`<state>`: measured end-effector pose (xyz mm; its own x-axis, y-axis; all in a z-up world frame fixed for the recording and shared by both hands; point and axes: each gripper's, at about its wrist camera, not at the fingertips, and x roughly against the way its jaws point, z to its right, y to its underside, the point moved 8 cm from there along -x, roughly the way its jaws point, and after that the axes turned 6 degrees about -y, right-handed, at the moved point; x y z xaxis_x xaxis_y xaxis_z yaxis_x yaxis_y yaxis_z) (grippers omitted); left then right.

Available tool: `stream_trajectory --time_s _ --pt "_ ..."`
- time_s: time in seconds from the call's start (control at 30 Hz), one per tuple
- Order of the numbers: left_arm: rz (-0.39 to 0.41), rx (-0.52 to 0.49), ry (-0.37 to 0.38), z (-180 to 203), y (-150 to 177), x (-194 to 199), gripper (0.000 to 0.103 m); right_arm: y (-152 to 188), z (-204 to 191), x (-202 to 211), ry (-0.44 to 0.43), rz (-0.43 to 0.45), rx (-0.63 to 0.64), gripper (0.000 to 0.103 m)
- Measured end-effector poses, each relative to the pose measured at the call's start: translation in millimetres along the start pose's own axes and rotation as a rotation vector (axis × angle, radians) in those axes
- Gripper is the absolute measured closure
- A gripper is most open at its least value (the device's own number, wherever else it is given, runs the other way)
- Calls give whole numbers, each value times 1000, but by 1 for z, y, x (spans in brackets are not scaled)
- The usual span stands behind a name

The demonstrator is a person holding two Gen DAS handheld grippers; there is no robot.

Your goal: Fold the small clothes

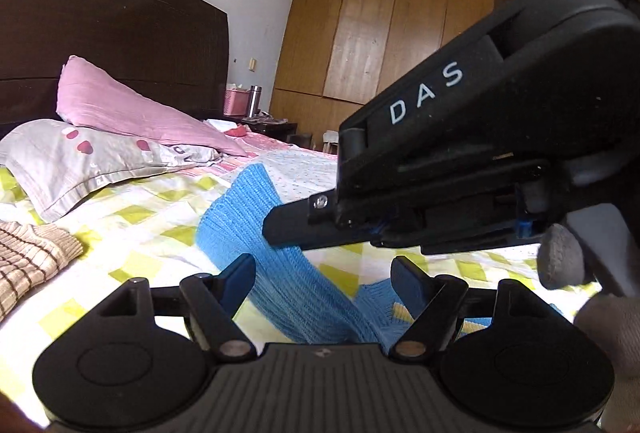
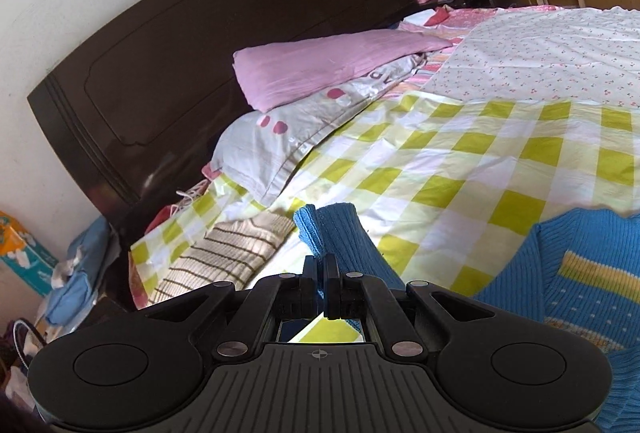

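The right tongs [image 2: 320,267] are pressed together and pinch the sleeve [image 2: 340,229] of a blue knit sweater [image 2: 572,285]. The sleeve sticks up past the tips, lifted off the bed. The left tongs [image 1: 323,279] are spread wide, with the stretched sleeve [image 1: 288,269] running between the two fingers but not held by them. In the left view the right tongs [image 1: 276,227] come in from the right side and bite the sleeve just ahead of the left ones.

The body of the sweater, with its yellow stripe [image 2: 596,275], lies flat on the yellow checked sheet [image 2: 460,169] near the front edge of the bed.

The step looks like folding the sleeve across the sweater's body. To do it well, the right tongs should keep a firm pinch and carry the sleeve over in a low, smooth arc, so it lands flat and straight. The left tongs could press the shoulder down so the sweater does not slide.

A little farther off, a brown striped cloth [image 2: 224,253] lies on the sheet. Behind it sit a grey pillow with hearts [image 1: 80,157] and a pink pillow [image 1: 128,109], against the dark headboard [image 2: 180,53]. Wooden wardrobes [image 1: 400,13] stand at the back.
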<state>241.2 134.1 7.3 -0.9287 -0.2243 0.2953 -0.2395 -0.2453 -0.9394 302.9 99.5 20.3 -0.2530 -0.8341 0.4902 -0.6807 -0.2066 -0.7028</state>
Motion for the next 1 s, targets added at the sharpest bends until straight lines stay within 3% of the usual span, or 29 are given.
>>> stream_trajectory --time_s 0.03,0.1,0.17,0.3,0.4,0.47,0.6,0.67,0.83,1.0 --pt "4 1 -19 -3 0 0 31 2 -3 0 -2 -6 8 100" --pt "-20 17 -37 -11 0 -2 69 4 -6 3 -1 -8 20 98" --pt "-72 103 8 -24 2 -9 87 0 -5 13 2 26 18 94" --pt "-96 197 -31 -56 2 -16 88 -14 10 56 32 161 0 93" --pt "-63 286 -82 -88 -10 -16 88 -5 33 76 164 179 79 90" --pt "-22 342 -117 -112 -23 -11 88 15 56 75 294 111 160 89" --pt "53 459 -181 -161 -43 0 88 58 87 50 400 -75 282 88" --pt "60 478 -191 -170 -43 1 88 73 93 37 434 -127 351 88" --pt "25 464 -168 -167 -31 -11 88 90 102 17 453 -191 419 81" --pt "15 425 -142 -157 -27 -13 88 73 111 31 366 -120 270 72"
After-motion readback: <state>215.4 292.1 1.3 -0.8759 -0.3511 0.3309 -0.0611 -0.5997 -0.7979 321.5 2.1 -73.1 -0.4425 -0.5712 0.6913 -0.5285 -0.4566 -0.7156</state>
